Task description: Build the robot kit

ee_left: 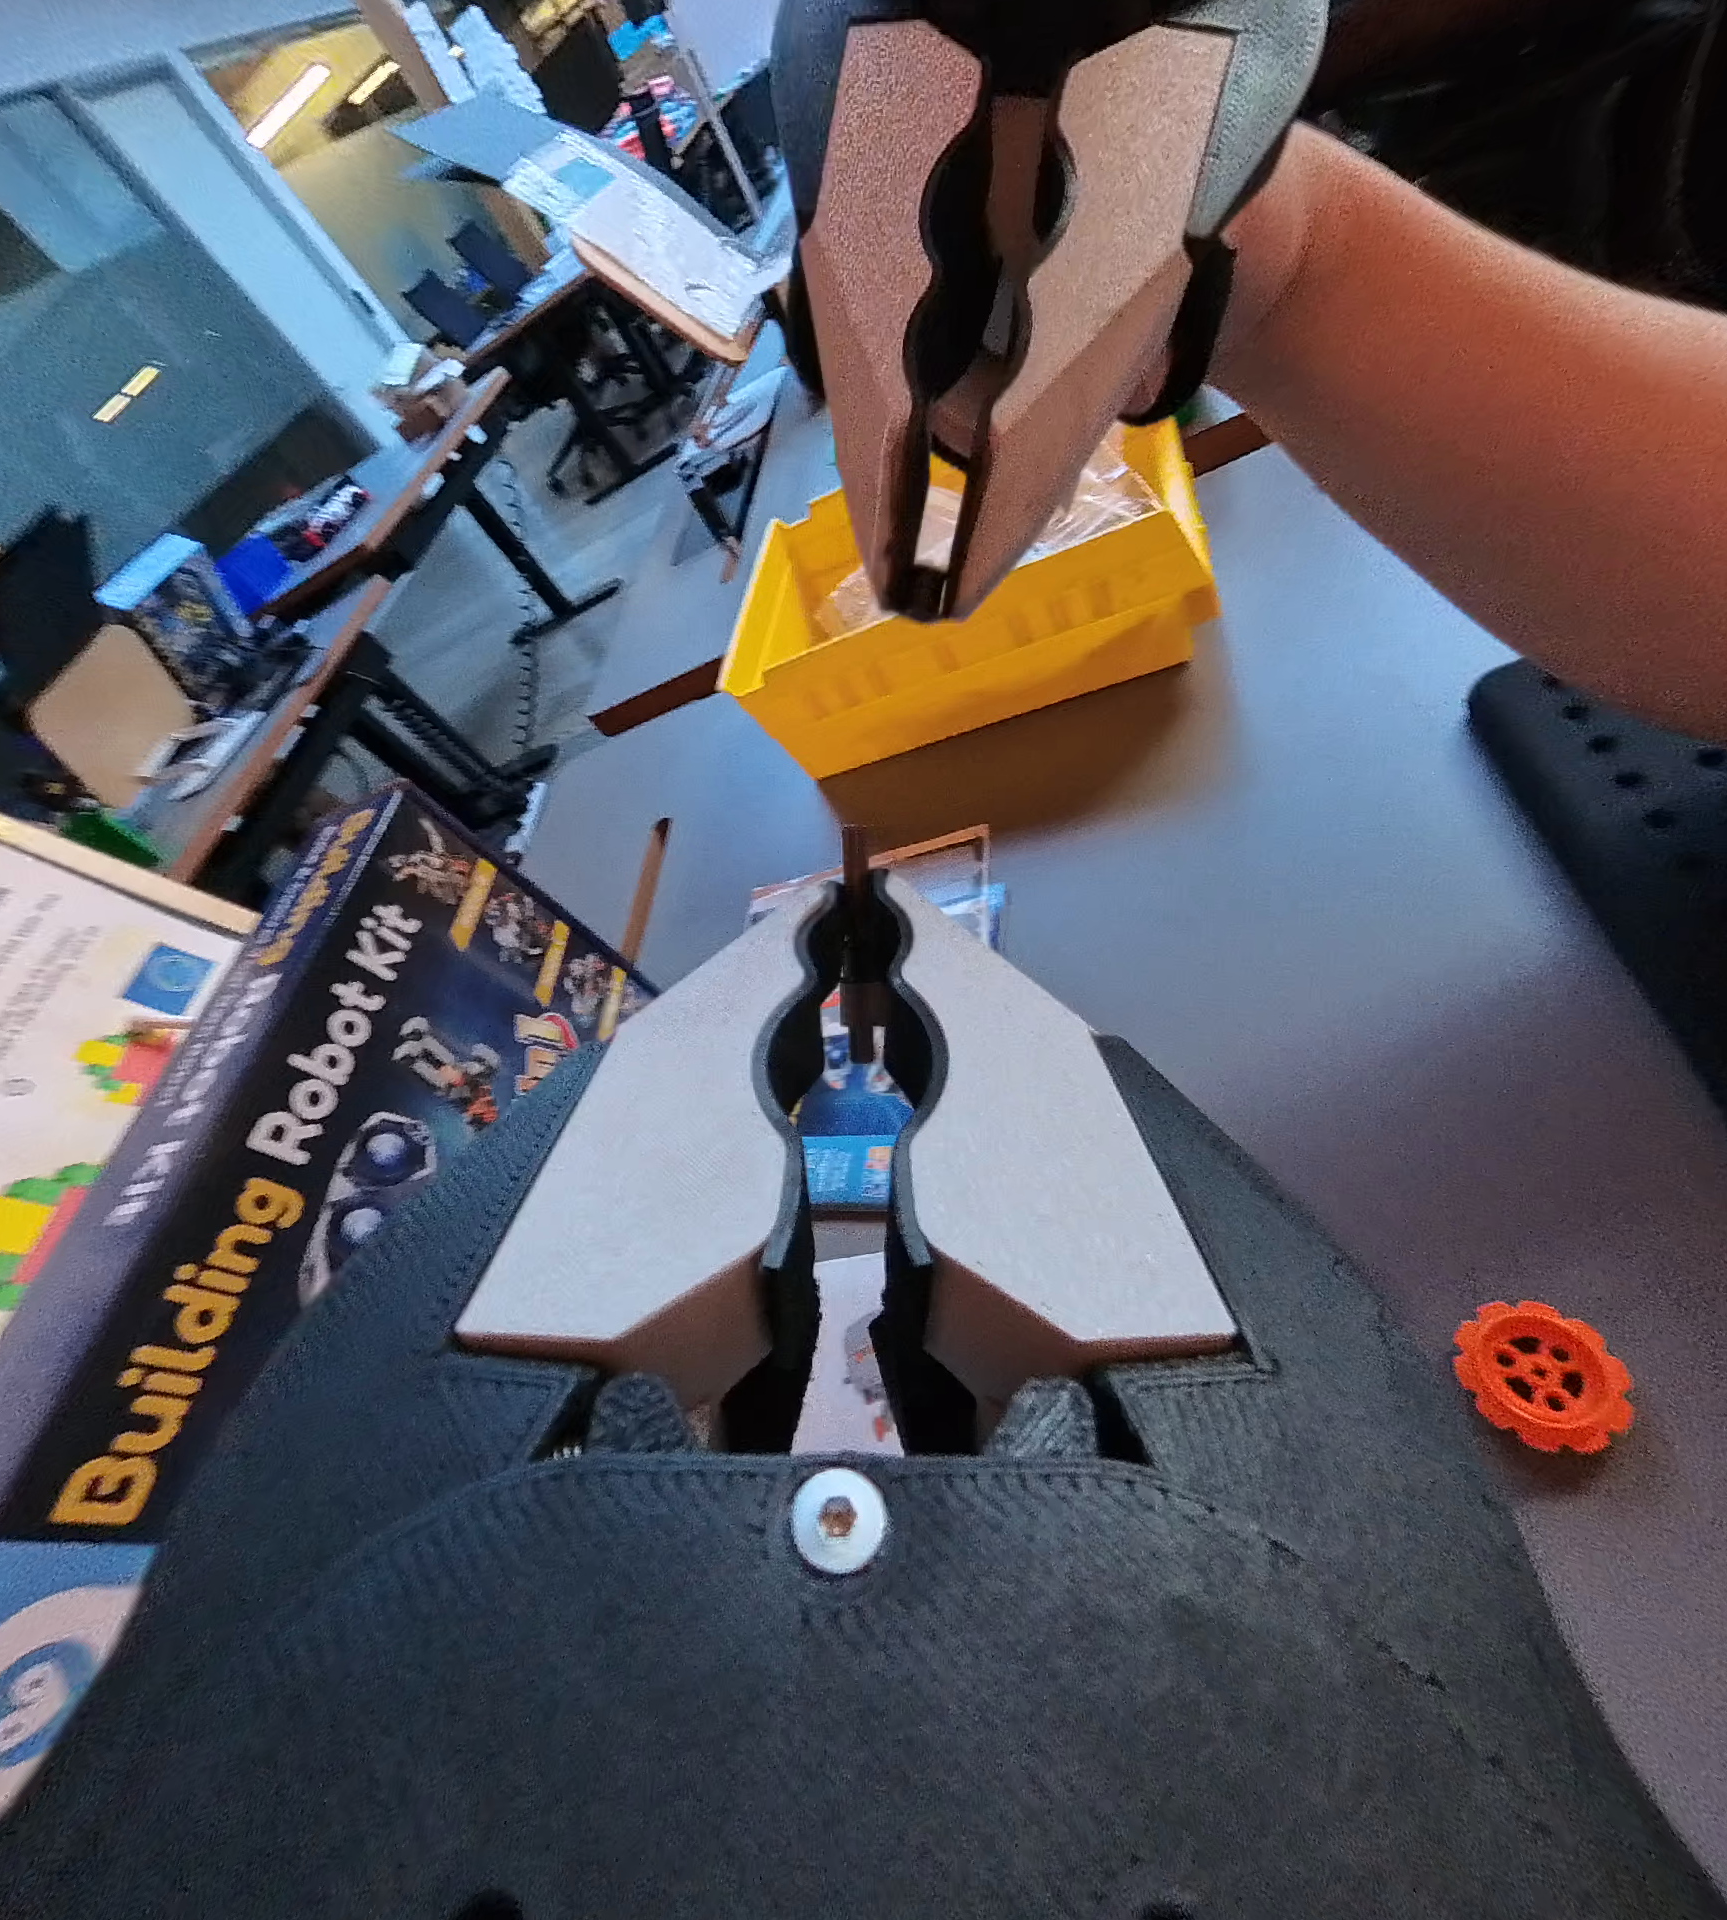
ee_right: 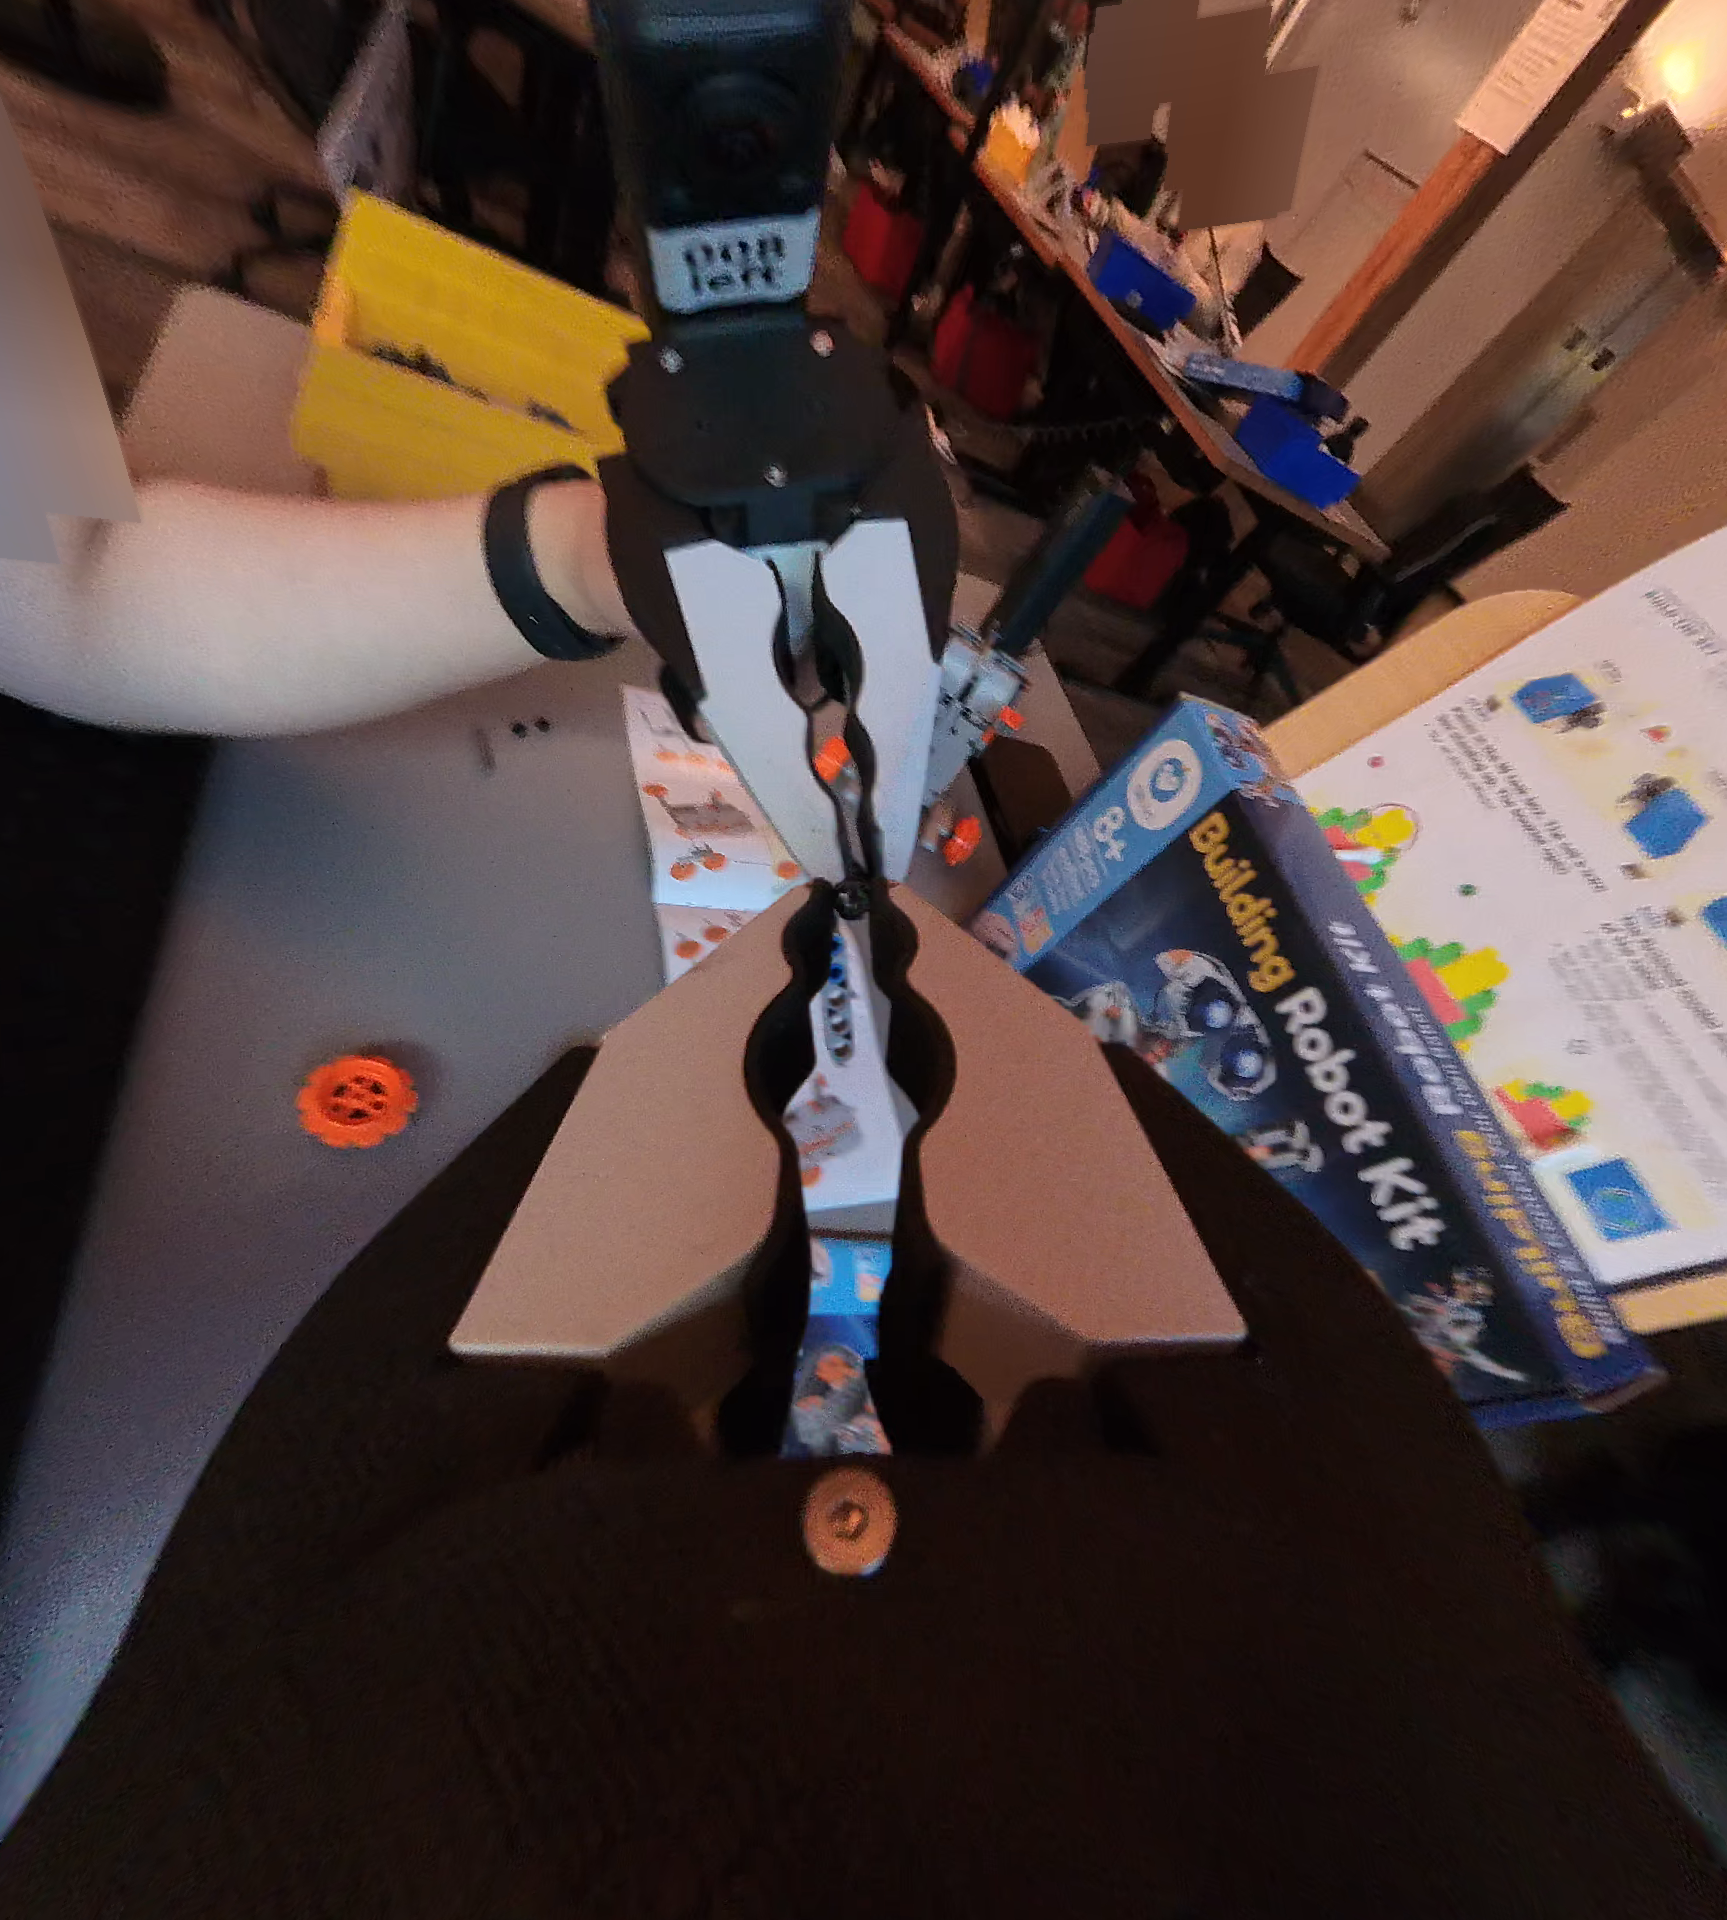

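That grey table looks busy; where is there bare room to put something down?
The table is barest between the yellow bin, the black perforated mat and the orange gear. It is crowded toward the kit box and leaflets, where both grippers meet.

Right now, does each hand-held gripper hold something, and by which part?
The left hand-held gripper is shut on a thin dark axle rod, gripped mid-length. The right hand-held gripper pinches a small black connector at its fingertips.
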Tool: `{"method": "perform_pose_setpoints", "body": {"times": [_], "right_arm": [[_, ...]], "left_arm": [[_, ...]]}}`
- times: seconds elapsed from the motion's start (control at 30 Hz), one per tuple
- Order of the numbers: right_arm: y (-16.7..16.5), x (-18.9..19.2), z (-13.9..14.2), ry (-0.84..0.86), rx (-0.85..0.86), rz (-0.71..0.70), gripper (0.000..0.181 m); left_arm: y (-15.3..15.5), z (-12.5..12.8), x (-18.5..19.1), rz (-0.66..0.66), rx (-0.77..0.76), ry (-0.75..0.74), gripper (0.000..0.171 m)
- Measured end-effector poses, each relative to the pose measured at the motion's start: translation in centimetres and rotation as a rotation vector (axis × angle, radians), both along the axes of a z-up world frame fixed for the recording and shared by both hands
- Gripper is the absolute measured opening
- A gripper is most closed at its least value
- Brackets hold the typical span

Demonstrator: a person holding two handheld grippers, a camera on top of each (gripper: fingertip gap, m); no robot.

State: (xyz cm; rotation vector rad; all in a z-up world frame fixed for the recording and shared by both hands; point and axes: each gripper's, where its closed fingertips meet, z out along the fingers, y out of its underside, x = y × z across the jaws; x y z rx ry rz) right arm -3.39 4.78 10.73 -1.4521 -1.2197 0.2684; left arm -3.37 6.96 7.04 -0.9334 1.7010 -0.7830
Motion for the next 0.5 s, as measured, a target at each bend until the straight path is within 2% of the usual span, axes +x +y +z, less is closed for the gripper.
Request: {"method": "perform_pose_setpoints", "body": {"times": [0.1,0.17,0.3,0.5], "right_arm": [[1.7,-0.1,-0.3,-0.084,0.073,-0.099,0.006],[1.9,-0.8,-0.1,-0.048,0.139,-0.05,0.006],[2.2,-1.0,0.2,0.007,0.142,0.007,0.006],[1.6,-1.3,0.3,0.007,0.145,0.022,0.006]], "left_arm": [[0.0,0.5,-0.3,0.029,0.057,-0.012,0.0],[0.0,0.9,-0.5,0.045,0.099,-0.024,0.001],[-0.1,2.1,-0.7,0.085,0.181,-0.066,0.001],[-0.6,2.9,-0.8,0.107,0.24,-0.086,0.001]]}}
